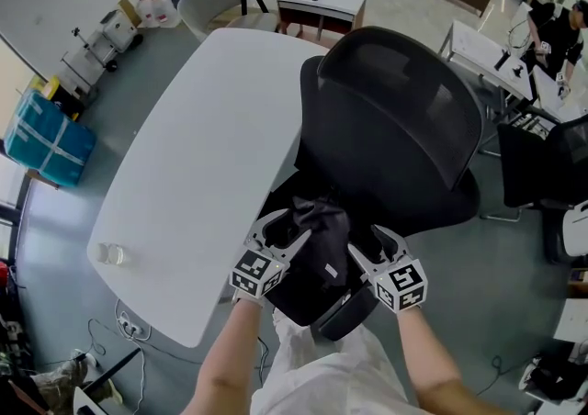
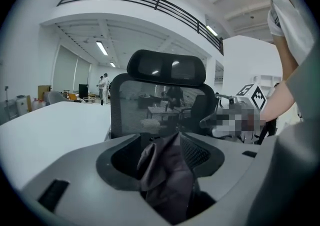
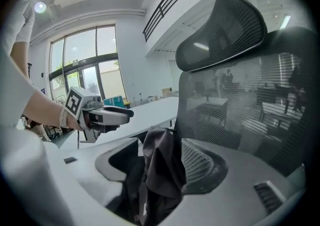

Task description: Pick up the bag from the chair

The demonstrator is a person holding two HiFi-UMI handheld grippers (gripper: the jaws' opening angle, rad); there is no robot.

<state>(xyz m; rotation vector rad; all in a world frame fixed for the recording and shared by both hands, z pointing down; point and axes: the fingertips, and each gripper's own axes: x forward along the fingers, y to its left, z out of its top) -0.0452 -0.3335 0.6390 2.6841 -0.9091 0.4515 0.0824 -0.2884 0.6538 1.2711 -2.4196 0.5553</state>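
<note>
A dark, crumpled fabric bag lies on the seat of a black mesh-backed office chair. My left gripper is at the bag's left side and my right gripper at its right side. In the left gripper view the bag's fabric stands up between the jaws of the left gripper, leaning toward the right jaw, with a gap on the left. In the right gripper view the bag rises between the spread jaws of the right gripper. Both grippers are open.
A long white table runs along the chair's left, with a small clear object near its front end. A second dark chair stands at the right. Desks, a blue bin and people are farther off.
</note>
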